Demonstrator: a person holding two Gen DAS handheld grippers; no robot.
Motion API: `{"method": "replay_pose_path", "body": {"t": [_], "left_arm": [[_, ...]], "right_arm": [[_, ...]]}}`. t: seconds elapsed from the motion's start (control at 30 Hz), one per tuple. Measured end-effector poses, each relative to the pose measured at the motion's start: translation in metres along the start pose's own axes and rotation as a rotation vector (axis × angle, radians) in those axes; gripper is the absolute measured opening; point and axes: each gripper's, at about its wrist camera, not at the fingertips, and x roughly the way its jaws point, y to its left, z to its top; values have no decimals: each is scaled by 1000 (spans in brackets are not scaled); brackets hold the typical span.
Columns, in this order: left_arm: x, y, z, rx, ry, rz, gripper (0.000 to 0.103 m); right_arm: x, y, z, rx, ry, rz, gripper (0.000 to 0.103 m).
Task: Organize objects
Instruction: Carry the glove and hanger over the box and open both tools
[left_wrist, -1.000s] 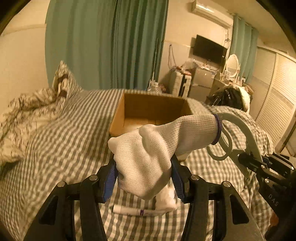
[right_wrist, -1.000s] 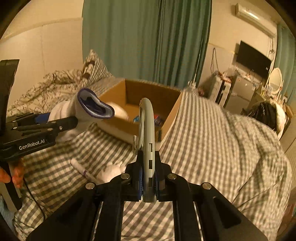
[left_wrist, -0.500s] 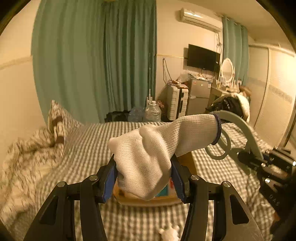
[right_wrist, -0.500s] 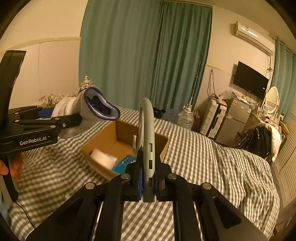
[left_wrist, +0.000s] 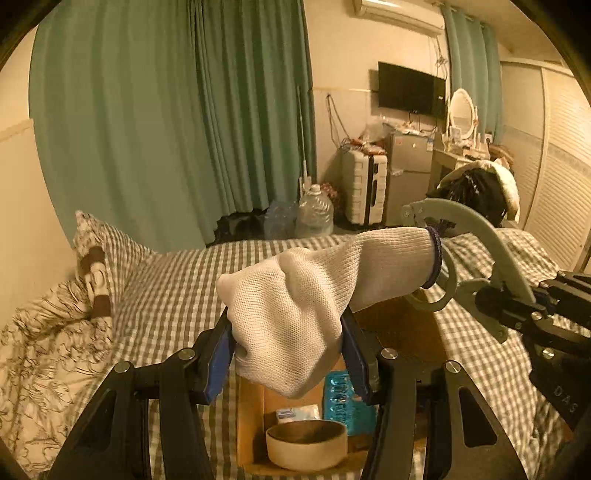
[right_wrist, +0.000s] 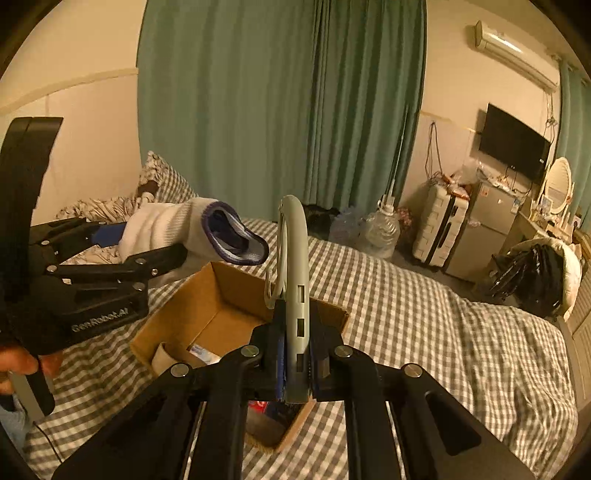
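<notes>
The left gripper clamps a white glove between its 2 jaws, above the cardboard box on the bed. The right gripper pinches a grey hanger upright over that box.

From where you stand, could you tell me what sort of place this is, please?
Most likely a lived-in bedroom: a bed under a checked cover, a pillow beside green curtains, and a wall-mounted television near a vanity mirror.
</notes>
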Motion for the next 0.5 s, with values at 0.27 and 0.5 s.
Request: {"method": "replay_pose_path", "body": {"t": [0.27, 0.5], "left_arm": [[57, 17, -33, -49, 119, -52, 54], [77, 10, -42, -25, 161, -113, 56]], "right_arm": [[54, -1, -13, 7, 87, -1, 9], [92, -5, -25, 50, 139, 1, 9]]}}
